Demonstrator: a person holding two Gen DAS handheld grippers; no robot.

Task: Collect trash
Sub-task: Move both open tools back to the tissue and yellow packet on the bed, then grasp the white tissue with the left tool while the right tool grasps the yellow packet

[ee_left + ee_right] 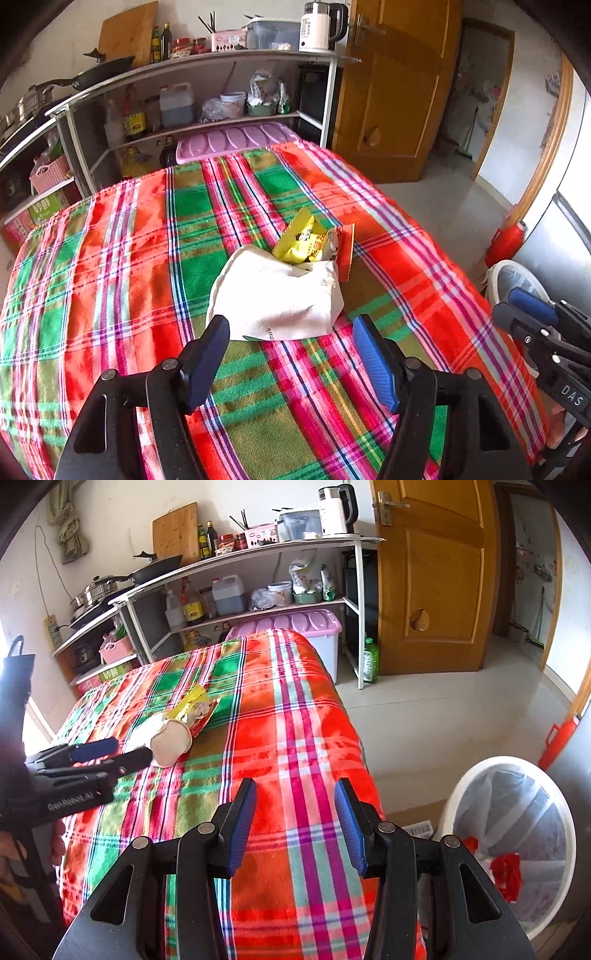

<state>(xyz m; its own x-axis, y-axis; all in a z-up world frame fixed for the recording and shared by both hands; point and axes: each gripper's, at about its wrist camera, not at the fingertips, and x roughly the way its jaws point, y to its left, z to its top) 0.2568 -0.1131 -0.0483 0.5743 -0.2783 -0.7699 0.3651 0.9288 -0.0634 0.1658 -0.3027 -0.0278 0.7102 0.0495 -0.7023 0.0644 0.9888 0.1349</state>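
A crumpled white paper bag (275,295) lies on the plaid tablecloth (122,258), with a yellow snack wrapper (301,242) and an orange-red wrapper (346,251) just behind it. My left gripper (291,332) is open and empty, its fingers on either side of the bag's near edge. The bag (168,740) and yellow wrapper (190,705) also show in the right wrist view, with the left gripper (114,753) beside them. My right gripper (293,812) is open and empty above the table's right part. A white trash bin (511,834) with red scraps stands on the floor to the right.
Shelves (258,579) with bottles, pans and a kettle stand behind the table. A pink-lidded box (295,624) sits at the table's far end. A wooden door (432,579) is at the right, a red canister (557,738) near the bin, a green bottle (370,661) on the floor.
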